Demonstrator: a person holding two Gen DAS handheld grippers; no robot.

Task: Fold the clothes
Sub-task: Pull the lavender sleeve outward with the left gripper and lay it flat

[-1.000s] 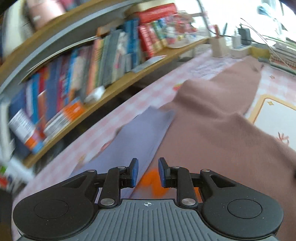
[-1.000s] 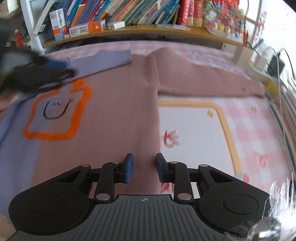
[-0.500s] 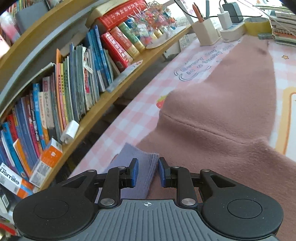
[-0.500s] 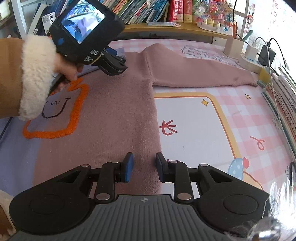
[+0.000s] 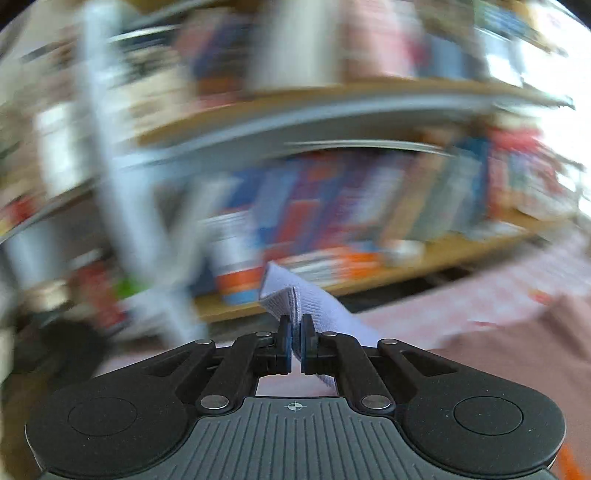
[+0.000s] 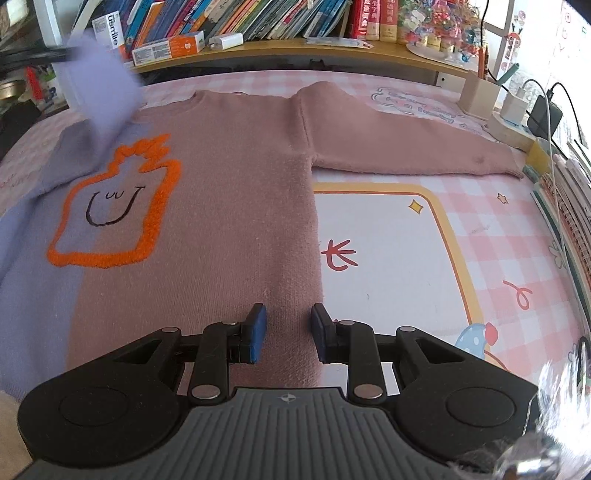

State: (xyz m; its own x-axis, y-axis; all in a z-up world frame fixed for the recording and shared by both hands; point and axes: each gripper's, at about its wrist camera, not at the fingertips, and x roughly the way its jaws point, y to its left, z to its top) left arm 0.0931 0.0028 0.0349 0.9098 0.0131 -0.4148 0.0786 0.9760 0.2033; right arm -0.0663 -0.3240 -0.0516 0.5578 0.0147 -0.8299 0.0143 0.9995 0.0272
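A mauve and lilac sweater (image 6: 221,184) lies flat, front up, on the pink checked mat (image 6: 498,240). An orange outlined face motif (image 6: 110,206) sits on its chest. My left gripper (image 5: 295,332) is shut on the ribbed cuff of the lilac sleeve (image 5: 314,302) and holds it up off the table. In the right wrist view that lilac sleeve (image 6: 103,85) is a raised blur at the far left. The mauve sleeve (image 6: 406,140) stretches out flat to the right. My right gripper (image 6: 286,328) hangs open over the sweater's lower body, with nothing between its fingers.
A bookshelf (image 6: 258,22) packed with books runs along the far edge of the table. A pen holder (image 6: 480,96), a charger and cables (image 6: 543,114) and a stack of notebooks (image 6: 569,206) line the right side.
My left gripper closed on the lilac cuff and swung it up and away to the left, blurring its view. The right gripper has stayed still.
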